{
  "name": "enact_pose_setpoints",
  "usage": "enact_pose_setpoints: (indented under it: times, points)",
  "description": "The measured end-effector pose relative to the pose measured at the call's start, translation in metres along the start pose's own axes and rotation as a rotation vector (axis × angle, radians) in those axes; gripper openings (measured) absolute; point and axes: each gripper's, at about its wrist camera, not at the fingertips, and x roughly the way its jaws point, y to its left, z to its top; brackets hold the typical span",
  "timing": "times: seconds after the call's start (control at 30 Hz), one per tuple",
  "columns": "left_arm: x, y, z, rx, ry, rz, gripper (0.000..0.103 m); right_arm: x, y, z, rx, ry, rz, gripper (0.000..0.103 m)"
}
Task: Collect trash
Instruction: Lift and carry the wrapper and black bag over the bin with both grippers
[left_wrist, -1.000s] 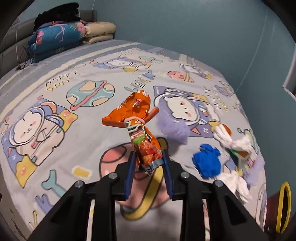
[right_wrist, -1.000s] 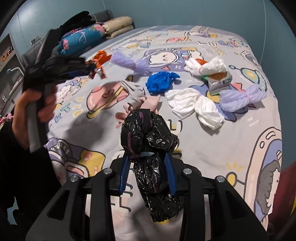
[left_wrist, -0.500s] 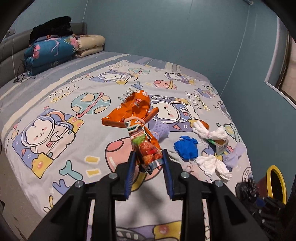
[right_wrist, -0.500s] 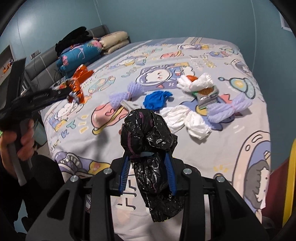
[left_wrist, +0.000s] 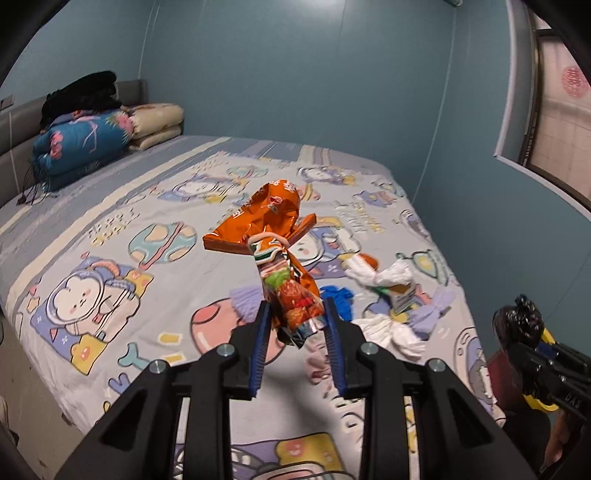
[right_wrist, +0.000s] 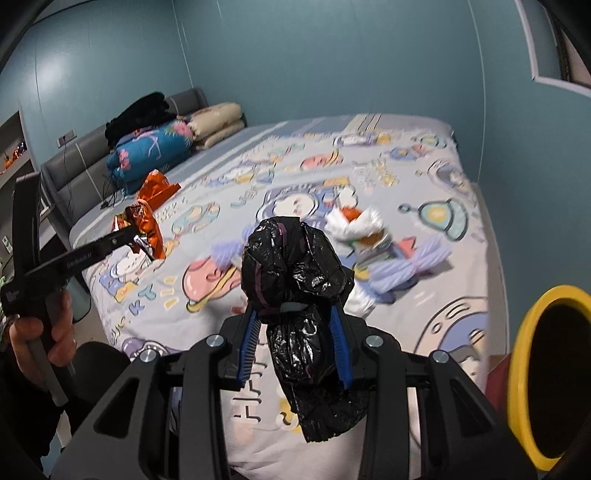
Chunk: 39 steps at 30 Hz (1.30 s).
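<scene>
The bed (left_wrist: 110, 229) with its cartoon-print sheet spreads beyond and below both tongs. Right of the right tongs (right_wrist: 295, 328) stands a yellow-rimmed bin (right_wrist: 517, 350). The right tongs are clamped on a crumpled black plastic bag (right_wrist: 295, 266), held above the bed. The left tongs (left_wrist: 295, 325) grip an orange snack wrapper (left_wrist: 273, 221) by its lower end. Ahead of both, white tissues (left_wrist: 388, 328), lilac wads (right_wrist: 417, 262) and a blue glove (left_wrist: 340, 295) lie on the sheet.

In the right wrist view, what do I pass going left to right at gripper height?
Person's hand on the left gripper's handle → orange snack wrapper → black plastic bag in the right gripper → yellow-rimmed bin.
</scene>
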Motion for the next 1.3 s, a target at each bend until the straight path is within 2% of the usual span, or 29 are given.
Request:
enact_pose_setpoints:
  times: [0.33,0.6,0.73,1.1,1.3]
  points:
    - [-0.017,-0.052,0.013,0.078,-0.053,-0.045,0.027,-0.040,-0.022,0.014,-0.004,-0.075,-0.096,0.034]
    - [-0.022,-0.095,0.018,0.125,-0.081,-0.110,0.027,-0.064,-0.048,0.018,0.035,-0.116,-0.136,0.034]
    - [-0.024,-0.116,0.020,0.154,-0.113,-0.120,0.027,-0.074,-0.066,0.017,0.058,-0.130,-0.165,0.034]
    - [-0.009,-0.179,0.021,0.218,-0.085,-0.230,0.027,-0.095,-0.122,0.009,0.142,-0.156,-0.261,0.034]
    - [0.006,-0.225,0.017,0.256,-0.063,-0.301,0.027,-0.111,-0.152,0.003,0.191,-0.170,-0.312,0.034]
